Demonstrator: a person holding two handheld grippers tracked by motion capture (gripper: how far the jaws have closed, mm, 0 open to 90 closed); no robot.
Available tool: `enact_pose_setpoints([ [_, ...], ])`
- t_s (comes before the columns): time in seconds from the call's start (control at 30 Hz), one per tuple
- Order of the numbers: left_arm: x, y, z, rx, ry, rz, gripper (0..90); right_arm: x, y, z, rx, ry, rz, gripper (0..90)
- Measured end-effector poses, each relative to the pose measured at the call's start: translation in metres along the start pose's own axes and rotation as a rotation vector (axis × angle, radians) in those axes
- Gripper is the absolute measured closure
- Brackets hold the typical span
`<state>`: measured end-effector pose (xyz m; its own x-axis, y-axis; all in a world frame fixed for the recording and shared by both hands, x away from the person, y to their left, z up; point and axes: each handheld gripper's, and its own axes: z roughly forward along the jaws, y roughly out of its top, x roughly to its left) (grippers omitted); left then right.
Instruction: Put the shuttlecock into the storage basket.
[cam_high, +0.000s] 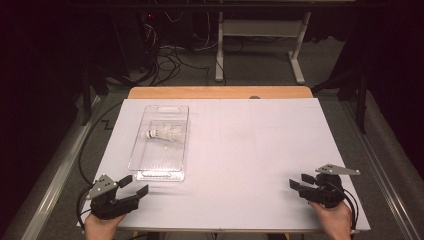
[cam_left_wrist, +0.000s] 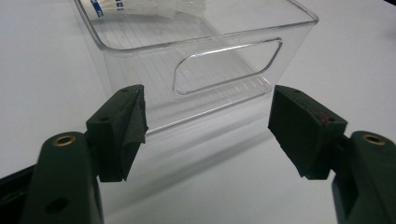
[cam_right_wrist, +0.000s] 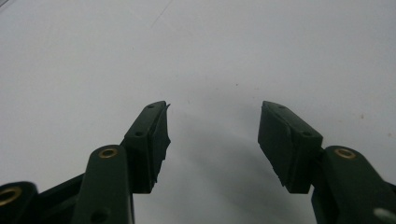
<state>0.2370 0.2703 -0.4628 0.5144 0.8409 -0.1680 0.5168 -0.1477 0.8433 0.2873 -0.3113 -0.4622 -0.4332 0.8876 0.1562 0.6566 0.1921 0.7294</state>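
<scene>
Left gripper (cam_high: 136, 184): sits at the near left corner of the table, jaws spread wide with nothing between them, and it points at the near end of the bin. In the left gripper view (cam_left_wrist: 208, 133) both black pads stand just short of the bin's end wall, apart from it.

Right gripper (cam_high: 299, 182): at the near right corner, held low over the sheet, jaws parted and gripping nothing. The right gripper view (cam_right_wrist: 213, 140) looks out over bare white surface between the two pads.

Clear plastic bin (cam_high: 161, 142): lies lengthwise on the left half of the table, its near short end just beyond the left gripper. In the left gripper view (cam_left_wrist: 196, 51) the end wall shows an oblong handle cut-out, facing the jaws.

Shuttlecock (cam_high: 163, 133): lies on its side inside the bin, towards the far half, its cork end pointing to the left in the high view. It is well apart from both grippers.

White sheet (cam_high: 250, 150): covers the tabletop, with a strip of wooden edge (cam_high: 220, 92) showing along the far side.

Hands: the left hand (cam_high: 102, 226) and the right hand (cam_high: 332, 220) come in from the bottom edge, each wrapped around its gripper.

Distance between grippers: well apart, one at each near corner.
</scene>
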Motion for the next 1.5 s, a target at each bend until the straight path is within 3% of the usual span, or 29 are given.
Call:
enact_pose_setpoints([
  [0.67, 0.0, 0.0, 0.0, -0.002, 0.0, 0.0, 29.0, -0.003, -0.013, -0.01, -0.052, -0.012, -0.021, 42.0],
  [1.5, 0.0, -0.001, 0.002, 0.005, -0.005, -0.007, 29.0, -0.008, -0.027, -0.024, -0.13, -0.006, 0.015, 38.1],
])
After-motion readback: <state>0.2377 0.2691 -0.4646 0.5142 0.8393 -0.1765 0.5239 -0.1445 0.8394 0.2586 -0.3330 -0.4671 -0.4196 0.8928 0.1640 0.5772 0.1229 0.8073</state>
